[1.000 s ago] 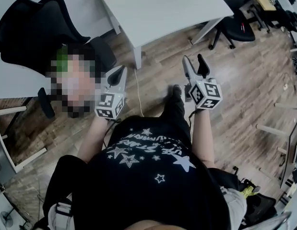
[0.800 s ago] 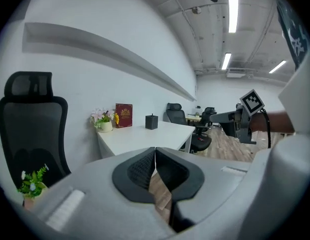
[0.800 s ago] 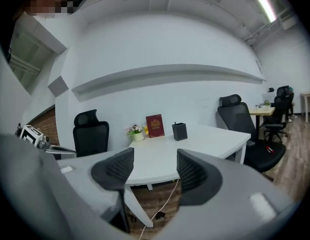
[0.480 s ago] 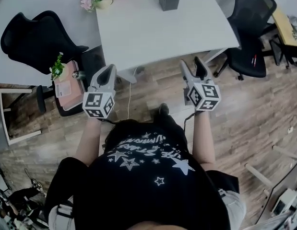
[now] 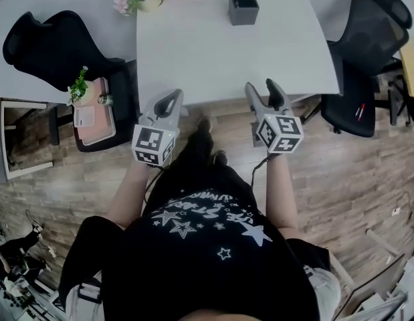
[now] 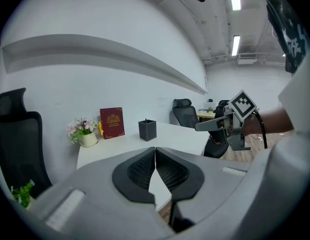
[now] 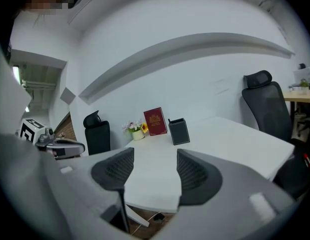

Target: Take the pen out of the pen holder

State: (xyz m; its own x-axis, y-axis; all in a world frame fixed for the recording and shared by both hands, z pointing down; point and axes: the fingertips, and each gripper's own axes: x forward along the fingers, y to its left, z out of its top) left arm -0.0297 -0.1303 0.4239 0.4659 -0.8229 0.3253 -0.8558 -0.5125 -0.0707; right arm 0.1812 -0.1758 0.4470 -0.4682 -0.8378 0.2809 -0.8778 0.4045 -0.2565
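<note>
Approach stage, by my reading: both tools hover at the near edge of the worktop [image 5: 193, 52], and neither is at the target. The left hand-held gripper [image 5: 168, 100] has its jaws pressed together and carries nothing. The pen holder [image 5: 243, 8] stands well apart from both, by the far edge toward the right corner. It is a dark square box, upright and open-topped. What looks like the pen [image 7: 169, 120] shows only as a thin dark tip just above its rim. The right hand-held gripper [image 5: 261, 89] is spread wide, with nothing between its jaws. It likely needs to cross the worktop and close on that tip.
</note>
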